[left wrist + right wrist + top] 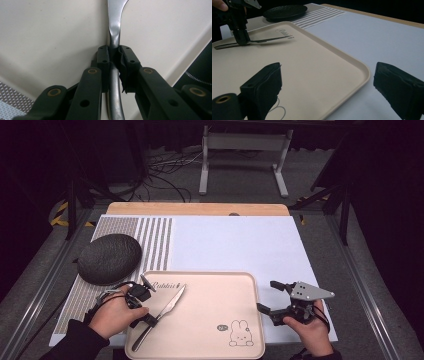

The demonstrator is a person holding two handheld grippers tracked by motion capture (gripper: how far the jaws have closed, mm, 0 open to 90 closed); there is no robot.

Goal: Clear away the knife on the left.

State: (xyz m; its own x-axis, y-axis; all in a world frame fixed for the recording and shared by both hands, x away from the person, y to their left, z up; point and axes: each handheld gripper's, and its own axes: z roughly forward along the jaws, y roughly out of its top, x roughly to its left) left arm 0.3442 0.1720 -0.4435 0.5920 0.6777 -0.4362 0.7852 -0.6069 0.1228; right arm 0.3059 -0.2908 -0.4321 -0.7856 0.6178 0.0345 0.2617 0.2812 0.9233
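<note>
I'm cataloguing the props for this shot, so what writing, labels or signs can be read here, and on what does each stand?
"Rabbit": cursive word, faint, printed near the far left corner of the beige tray, just beyond the tip of the knife; the last letters are blurred.
Small dark oval mark beside the rabbit drawing on the tray: too small to read.
No other writing can be read.

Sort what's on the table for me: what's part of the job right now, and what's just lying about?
In the job:
left gripper, shut on the knife
beige tray under the knife

Lying about:
dark oval plate
striped mat
right gripper, open beside the tray
</note>
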